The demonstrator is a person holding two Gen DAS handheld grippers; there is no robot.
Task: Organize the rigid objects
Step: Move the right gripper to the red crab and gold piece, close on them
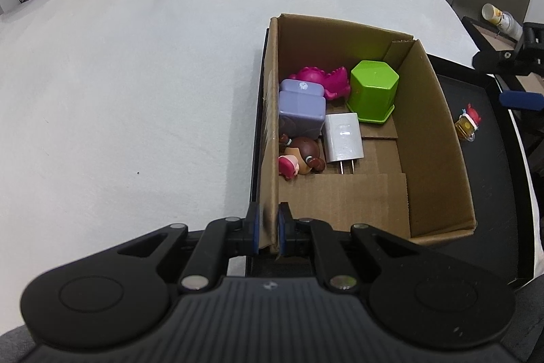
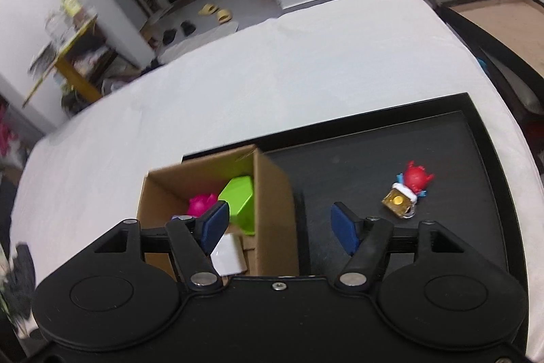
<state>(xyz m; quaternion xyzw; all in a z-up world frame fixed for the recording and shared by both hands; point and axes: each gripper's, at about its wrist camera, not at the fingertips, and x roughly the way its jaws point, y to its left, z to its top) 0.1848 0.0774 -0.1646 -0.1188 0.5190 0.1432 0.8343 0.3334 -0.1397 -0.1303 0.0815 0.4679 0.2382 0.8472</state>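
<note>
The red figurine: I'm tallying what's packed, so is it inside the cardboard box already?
No, the red figurine lies on the black tray, outside the cardboard box.

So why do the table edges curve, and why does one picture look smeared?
Left wrist view: sharp, but the fisheye lens bows the white table and cardboard box. Right wrist view: same bending, plus motion blur, strongest on the background shelves at the left edge; the red toy stays fairly crisp.
</note>
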